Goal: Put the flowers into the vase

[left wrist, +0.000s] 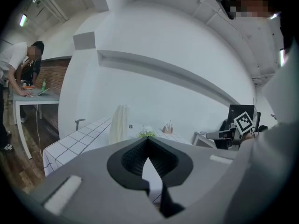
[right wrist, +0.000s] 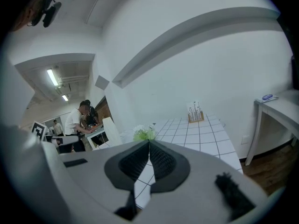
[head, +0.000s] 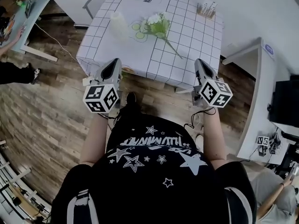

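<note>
A desk (head: 189,55) covered by a white cloth with a dark grid is seen at 12 o'clock in the head view, standing on a wood-plank floor (head: 46,111) against a white wall. The flowers (head: 156,23), white blooms with green leaves, are laid flat on the cloth near the middle. Their stem is pointed toward 5 o'clock. A pale vase (head: 117,22) is stood upright at 9 o'clock of the blooms, close by but apart from them. Green round slices (head: 138,31) are spread on the cloth between the two. A small wooden holder (head: 207,8) is set at the desk's far corner, at 1 o'clock.

The left gripper (head: 114,62) and the right gripper (head: 200,62) are held at the desk's near edge, at 11 and 1 o'clock of the person, well apart from the flowers. Both are clenched with nothing between the jaws.

In the left gripper view, the vase (left wrist: 120,124) and flowers (left wrist: 147,134) are seen beyond the gripper (left wrist: 148,139). A person (left wrist: 21,64) is bent over another table at 9 o'clock.

In the right gripper view, the flowers (right wrist: 144,133) are seen just over the gripper (right wrist: 149,142). A white side table (right wrist: 275,107) is placed at 3 o'clock, and ceiling strip lights (right wrist: 52,77) are lit at 10 o'clock.
</note>
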